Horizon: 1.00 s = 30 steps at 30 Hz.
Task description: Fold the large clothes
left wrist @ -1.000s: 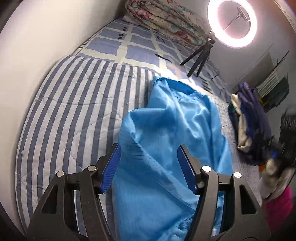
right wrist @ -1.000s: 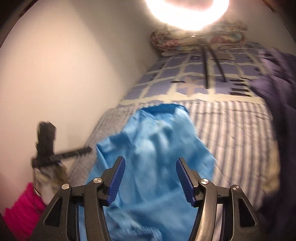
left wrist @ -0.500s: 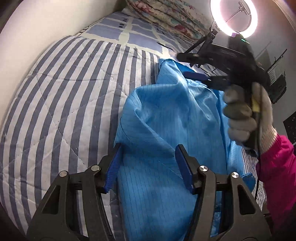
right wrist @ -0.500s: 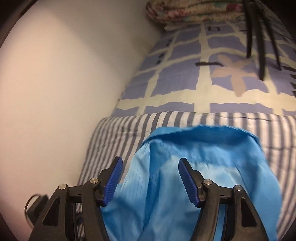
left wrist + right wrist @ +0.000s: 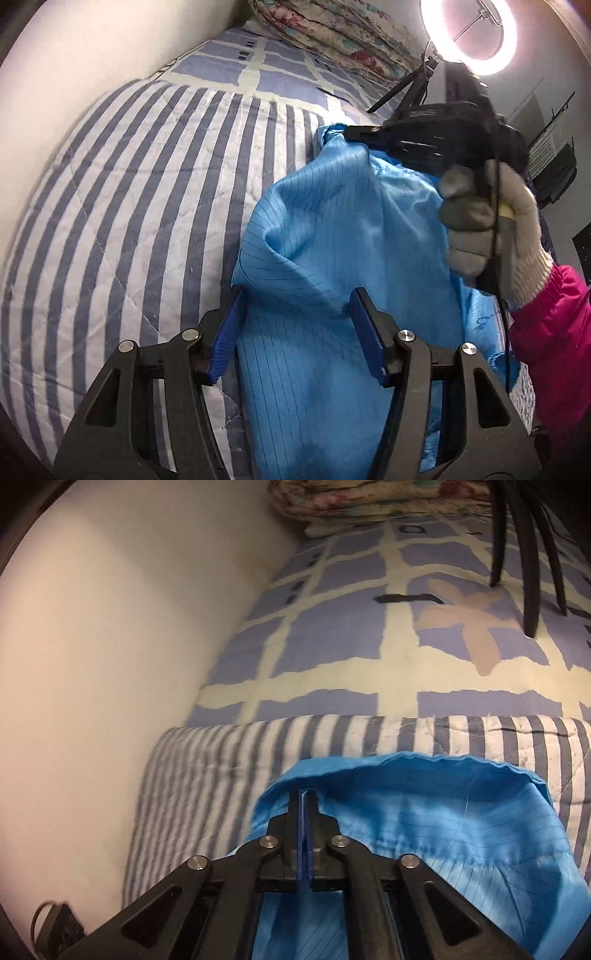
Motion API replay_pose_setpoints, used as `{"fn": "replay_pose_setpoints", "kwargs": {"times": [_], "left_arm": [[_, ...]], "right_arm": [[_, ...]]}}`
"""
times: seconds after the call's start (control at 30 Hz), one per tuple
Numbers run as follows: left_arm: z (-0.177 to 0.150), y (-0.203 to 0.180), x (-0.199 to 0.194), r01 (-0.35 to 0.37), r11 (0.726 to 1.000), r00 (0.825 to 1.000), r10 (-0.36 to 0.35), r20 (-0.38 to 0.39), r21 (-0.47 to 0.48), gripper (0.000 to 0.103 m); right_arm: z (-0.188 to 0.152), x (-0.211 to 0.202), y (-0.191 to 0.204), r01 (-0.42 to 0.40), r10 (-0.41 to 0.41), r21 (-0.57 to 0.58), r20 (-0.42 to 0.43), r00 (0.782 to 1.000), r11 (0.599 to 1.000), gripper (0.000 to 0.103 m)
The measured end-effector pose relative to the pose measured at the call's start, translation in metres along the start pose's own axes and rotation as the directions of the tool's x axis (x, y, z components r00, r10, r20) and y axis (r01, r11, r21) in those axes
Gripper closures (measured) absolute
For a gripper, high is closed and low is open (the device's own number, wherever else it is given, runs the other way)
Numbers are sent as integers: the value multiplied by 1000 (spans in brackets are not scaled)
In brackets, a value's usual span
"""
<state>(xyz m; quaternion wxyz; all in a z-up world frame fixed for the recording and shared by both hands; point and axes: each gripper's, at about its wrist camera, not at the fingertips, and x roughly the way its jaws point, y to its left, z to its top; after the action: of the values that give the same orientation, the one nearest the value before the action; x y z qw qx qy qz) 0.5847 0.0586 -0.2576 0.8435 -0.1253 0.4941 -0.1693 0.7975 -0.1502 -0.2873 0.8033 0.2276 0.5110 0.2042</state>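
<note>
The left hand-held gripper (image 5: 295,332) stands released, its blue pads (image 5: 225,339) straddling the near part of the light blue, thin-striped satin-like garment (image 5: 332,240) without pressing it; the left pad sits just at the cloth's left edge. The garment's long axis runs away from this gripper up the bed, and at its far end the right hand-held gripper (image 5: 303,805), held in a grey-gloved hand (image 5: 487,236) with a pink sleeve (image 5: 554,332), is closing its jaws on the hem, cloth pinched between them. So the right hand has the far edge, the left the near one, which it has not yet gripped. Underneath lies a blue-and-white striped quilt (image 5: 129,192); beyond it a blue checked bedsheet (image 5: 332,635), a folded floral blanket (image 5: 332,33), and a lit ring lamp on a tripod (image 5: 469,33) by the pale wall (image 5: 110,627).
</note>
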Motion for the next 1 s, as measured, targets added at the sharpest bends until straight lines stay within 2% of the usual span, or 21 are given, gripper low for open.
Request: {"fn": "replay_pose_setpoints", "kwargs": {"times": [0.07, 0.1, 0.17, 0.27, 0.3, 0.37, 0.43, 0.53, 0.57, 0.6, 0.67, 0.7, 0.73, 0.83, 1.0], "left_arm": [[14, -5, -7, -5, 1000, 1000, 4, 24, 22, 43], [21, -7, -10, -3, 1000, 999, 2, 38, 29, 43], [37, -10, -13, 17, 1000, 999, -18, 51, 15, 43], [67, -15, -4, 49, 999, 998, -48, 41, -25, 37], [78, -17, 6, 76, 996, 997, -75, 13, -39, 32], [95, -18, 28, 85, 994, 995, -89, -43, -75, 31], [108, -16, 53, 76, 989, 991, -88, -97, -124, 31], [117, -14, 83, 72, 979, 983, -103, -154, -192, 31], [118, -14, 88, 61, 978, 983, -93, -161, -198, 31], [119, -15, 95, 39, 978, 983, -73, -167, -203, 35], [116, -16, 103, 17, 980, 984, -52, -170, -199, 63], [115, -16, 105, 8, 981, 984, -42, -174, -195, 87], [114, -17, 106, 14, 980, 984, -50, -173, -200, 93], [111, -23, 94, 59, 979, 989, -83, -121, -194, 98], [107, -35, 54, 98, 983, 993, -107, -49, -153, 100]], "right_arm": [[2, -29, -2, -26, 27, -19, 44, 999, 999, 72], [2, -45, -3, -24, 27, -37, 70, 997, 999, 70], [2, -78, -12, 31, -21, -87, 119, 993, 996, 70], [1, -113, -44, 147, -133, -98, 133, 982, 984, 63], [1, -114, -57, 138, -131, -66, 112, 985, 988, 57], [-2, -111, -82, 90, -90, 2, 61, 994, 996, 47], [-7, -104, -98, 67, -69, 50, 37, 997, 996, 46], [-15, -81, -114, -10, 12, 128, -16, 1000, 992, 46], [-18, -73, -113, -21, 25, 132, -30, 999, 991, 53], [-20, -67, -110, -19, 24, 118, -43, 999, 993, 70], [-23, -62, -97, 0, 3, 61, -41, 999, 998, 84], [-24, -62, -91, 0, 2, 31, -40, 999, 1000, 95], [-24, -64, -85, 0, 0, 3, -33, 999, 1000, 99], [-25, -80, -71, 7, -7, -53, 12, 1000, 999, 101], [-29, -117, -55, -8, 17, -99, 89, 996, 995, 102]]}}
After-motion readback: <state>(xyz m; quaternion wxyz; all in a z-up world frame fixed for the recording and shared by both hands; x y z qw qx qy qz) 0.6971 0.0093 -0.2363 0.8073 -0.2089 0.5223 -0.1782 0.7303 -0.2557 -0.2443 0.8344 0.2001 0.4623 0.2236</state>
